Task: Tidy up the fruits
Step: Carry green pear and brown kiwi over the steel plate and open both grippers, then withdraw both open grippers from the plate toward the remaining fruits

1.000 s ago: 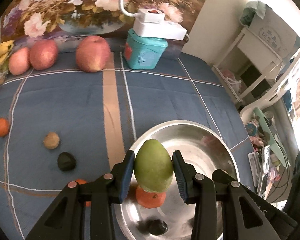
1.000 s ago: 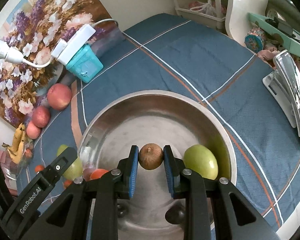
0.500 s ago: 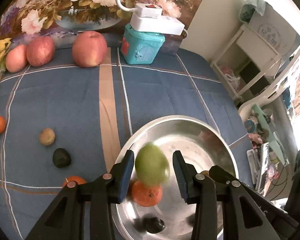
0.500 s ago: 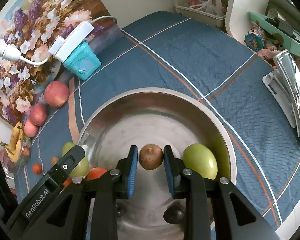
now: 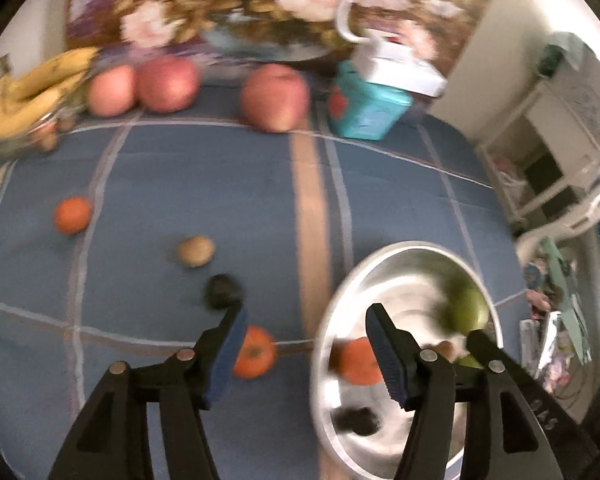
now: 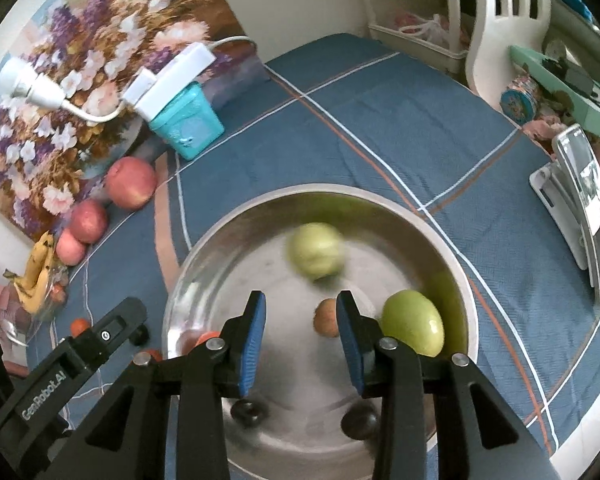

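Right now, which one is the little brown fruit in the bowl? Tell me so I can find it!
Look inside the big silver bowl on the blue cloth. Near its middle, by the right gripper's open jaws, sits the small brown fruit. It is round and far smaller than the two green fruits, and lighter than the two dark ones at the bowl's near edge.

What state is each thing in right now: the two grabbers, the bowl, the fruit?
Left gripper: open, empty.
Right gripper: open, empty.
Bowl: upright, holding fruit.
Blurred green fruit: loose in bowl.
Sharp green fruit: resting at bowl wall.
Brown fruit: loose in bowl.
Apples: on the cloth.
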